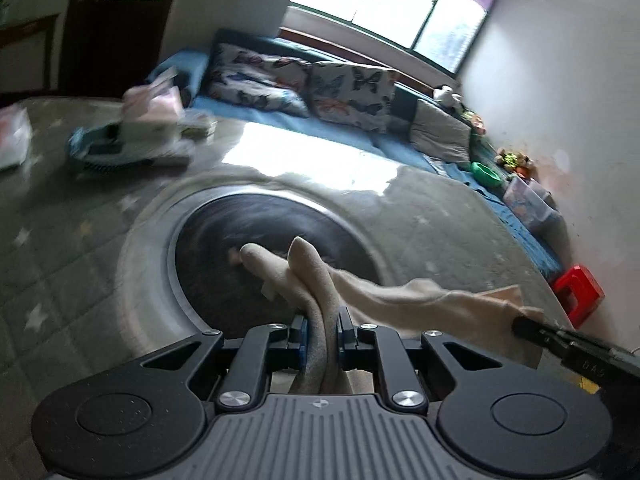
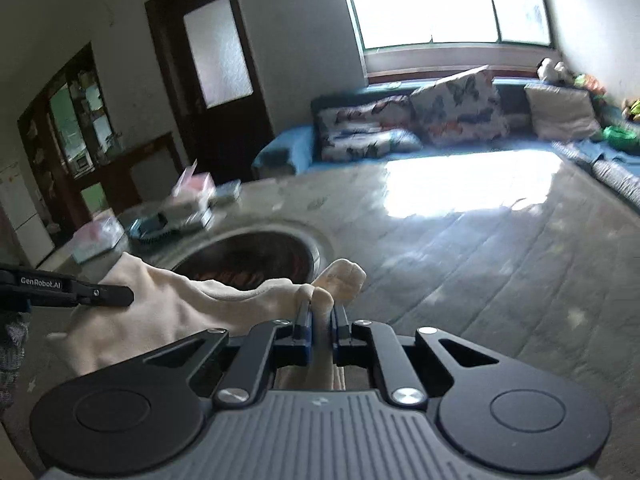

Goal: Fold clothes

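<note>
You hold a cream cloth (image 1: pixel 384 292) up between both grippers, low in both views, above the counter (image 2: pixel 480 264). Your left gripper (image 1: pixel 323 332) is pinched on one bunched edge, and your right gripper (image 2: pixel 320 320) is pinched on another. Next, I think, pull it flat. Only the left view shows the red stool (image 1: pixel 578 290), at the right edge.

Bright window (image 2: pixel 448 0), blue sofa (image 1: pixel 320 128) with butterfly cushions (image 2: pixel 452 108), dark door (image 2: pixel 212 60), white walls (image 1: pixel 560 80)
</note>
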`<action>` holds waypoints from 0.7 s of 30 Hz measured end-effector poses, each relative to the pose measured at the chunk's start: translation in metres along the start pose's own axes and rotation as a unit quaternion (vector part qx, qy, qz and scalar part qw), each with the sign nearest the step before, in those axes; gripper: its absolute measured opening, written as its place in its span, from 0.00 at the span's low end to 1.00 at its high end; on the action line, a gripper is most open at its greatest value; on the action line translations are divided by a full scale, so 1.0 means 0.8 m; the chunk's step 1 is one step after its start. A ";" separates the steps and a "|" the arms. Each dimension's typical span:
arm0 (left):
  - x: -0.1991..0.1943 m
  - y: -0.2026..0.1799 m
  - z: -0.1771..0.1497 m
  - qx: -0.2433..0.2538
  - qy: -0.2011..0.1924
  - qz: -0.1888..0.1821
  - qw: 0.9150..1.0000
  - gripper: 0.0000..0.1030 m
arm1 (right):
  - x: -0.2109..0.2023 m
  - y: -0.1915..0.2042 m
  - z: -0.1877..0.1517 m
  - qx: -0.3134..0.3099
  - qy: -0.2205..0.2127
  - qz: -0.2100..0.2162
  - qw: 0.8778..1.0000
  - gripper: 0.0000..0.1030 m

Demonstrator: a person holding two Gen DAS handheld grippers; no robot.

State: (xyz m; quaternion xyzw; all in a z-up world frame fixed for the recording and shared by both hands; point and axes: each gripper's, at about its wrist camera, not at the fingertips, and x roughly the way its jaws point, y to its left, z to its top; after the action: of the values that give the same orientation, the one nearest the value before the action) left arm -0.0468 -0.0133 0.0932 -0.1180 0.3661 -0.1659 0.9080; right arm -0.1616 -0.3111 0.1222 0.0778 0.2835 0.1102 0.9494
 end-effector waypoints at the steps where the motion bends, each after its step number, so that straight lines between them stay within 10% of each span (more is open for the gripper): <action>1: 0.005 -0.010 0.003 0.004 0.001 -0.003 1.000 0.14 | -0.007 -0.006 0.006 -0.002 -0.007 -0.010 1.000 0.07; 21: 0.140 -0.166 0.036 0.065 0.041 -0.060 0.995 0.14 | -0.026 -0.133 0.059 0.021 -0.043 -0.177 0.983 0.07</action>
State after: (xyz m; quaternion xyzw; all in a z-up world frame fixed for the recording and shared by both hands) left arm 0.0206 -0.1758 0.0883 -0.0735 0.3837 -0.2482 0.8864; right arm -0.1353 -0.4231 0.1495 0.0513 0.2537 -0.0689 0.9635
